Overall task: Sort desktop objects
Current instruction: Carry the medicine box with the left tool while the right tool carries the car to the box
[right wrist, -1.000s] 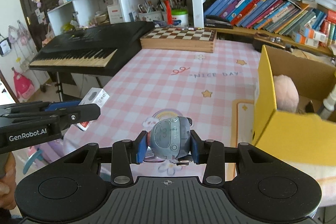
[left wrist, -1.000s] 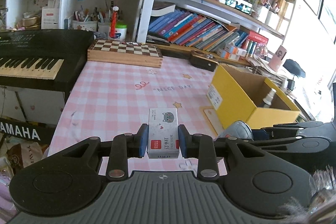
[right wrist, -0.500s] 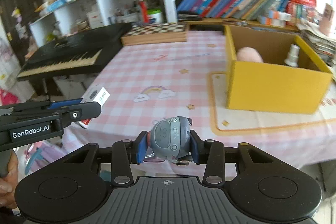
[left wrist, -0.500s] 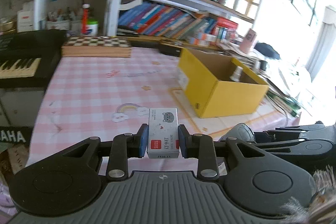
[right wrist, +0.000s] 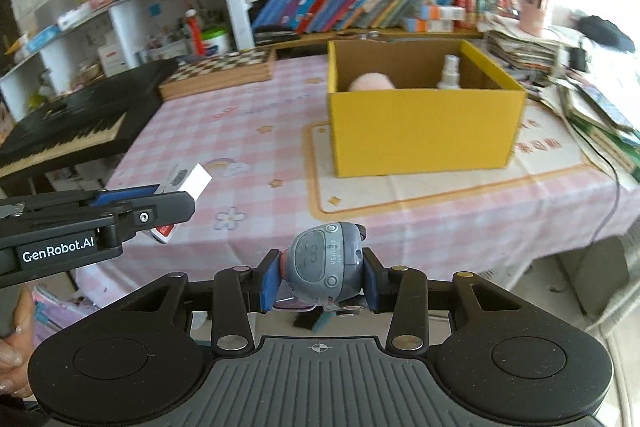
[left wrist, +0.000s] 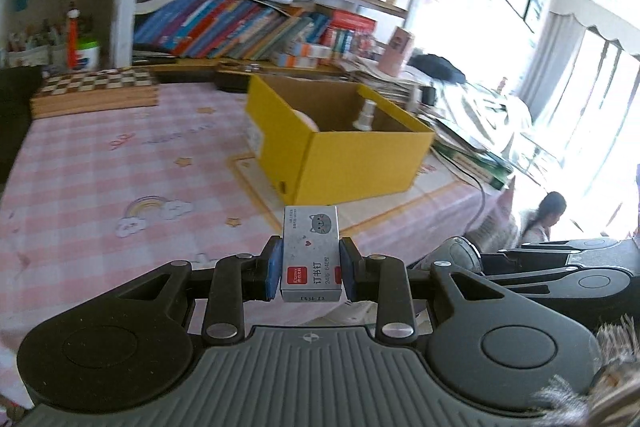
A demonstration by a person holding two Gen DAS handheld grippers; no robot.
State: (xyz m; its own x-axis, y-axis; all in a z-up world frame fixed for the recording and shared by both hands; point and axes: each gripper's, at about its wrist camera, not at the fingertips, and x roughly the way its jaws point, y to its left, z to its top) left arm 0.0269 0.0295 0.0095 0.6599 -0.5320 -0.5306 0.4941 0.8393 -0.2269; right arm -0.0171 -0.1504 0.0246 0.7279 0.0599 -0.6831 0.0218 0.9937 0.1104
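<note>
At far left in the right wrist view, the left gripper (right wrist: 188, 193), lettered "GenRobot.AI", clamps a grey staple box (left wrist: 311, 253) printed with a cat face, a red logo and "24/6". Beside it, the right gripper (right wrist: 320, 277) grips a grey toy car (right wrist: 324, 263) marked "VEHICLE". Beyond both, the yellow box (right wrist: 420, 131) stands on the pink checked tablecloth (right wrist: 248, 123), holding a pink ball (right wrist: 370, 83) and spray bottle (right wrist: 449, 73).
</note>
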